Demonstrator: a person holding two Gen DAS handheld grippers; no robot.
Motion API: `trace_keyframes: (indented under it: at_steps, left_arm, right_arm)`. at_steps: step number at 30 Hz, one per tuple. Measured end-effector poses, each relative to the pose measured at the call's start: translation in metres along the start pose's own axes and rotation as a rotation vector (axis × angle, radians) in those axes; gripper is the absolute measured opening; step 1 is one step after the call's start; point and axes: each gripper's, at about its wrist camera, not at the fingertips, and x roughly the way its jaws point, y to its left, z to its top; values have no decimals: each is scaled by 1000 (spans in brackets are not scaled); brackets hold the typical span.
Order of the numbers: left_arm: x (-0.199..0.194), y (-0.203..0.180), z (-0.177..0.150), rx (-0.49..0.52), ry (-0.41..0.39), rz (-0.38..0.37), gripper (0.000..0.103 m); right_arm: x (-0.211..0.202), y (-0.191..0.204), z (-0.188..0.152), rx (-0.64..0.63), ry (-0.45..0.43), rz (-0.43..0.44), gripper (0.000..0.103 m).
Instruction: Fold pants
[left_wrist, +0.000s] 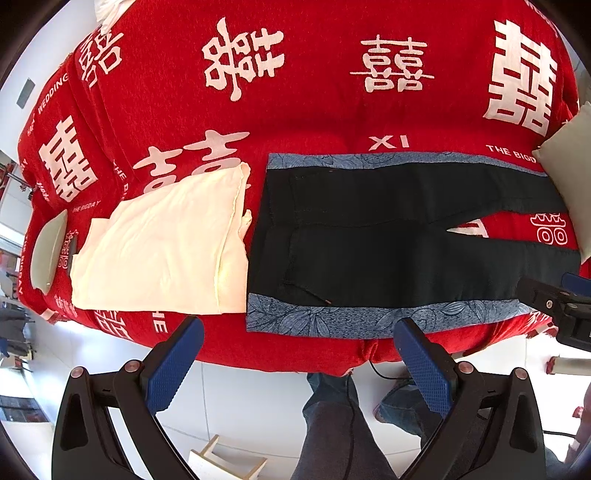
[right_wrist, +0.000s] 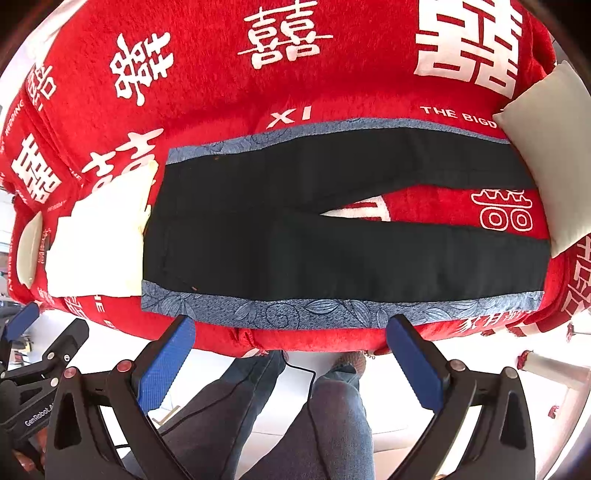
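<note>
Both wide apart, nothing held: left gripper, right gripper. Best to pinch near blue edge of pants, lift together, lay leg on leg.

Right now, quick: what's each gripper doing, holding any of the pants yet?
Left gripper: open, holding nothing, short of the pants.
Right gripper: open, holding nothing, at the near edge of the bed.
</note>
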Motion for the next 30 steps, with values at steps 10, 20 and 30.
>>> trace_keyframes:
  at_steps: [10,20,30]
  left_arm:
    - [-1,-12,-2,-87,47,-41,103]
    - [48,14,-25,-282,98,-198,103]
    - [184,33,-72,-421,158,-429,103]
  right_arm:
    - [-8,-20,1,-18,-26,25,103]
    - [32,-66,-18,190,39,340,103]
    - [175,-40,-71,359,134,669,94]
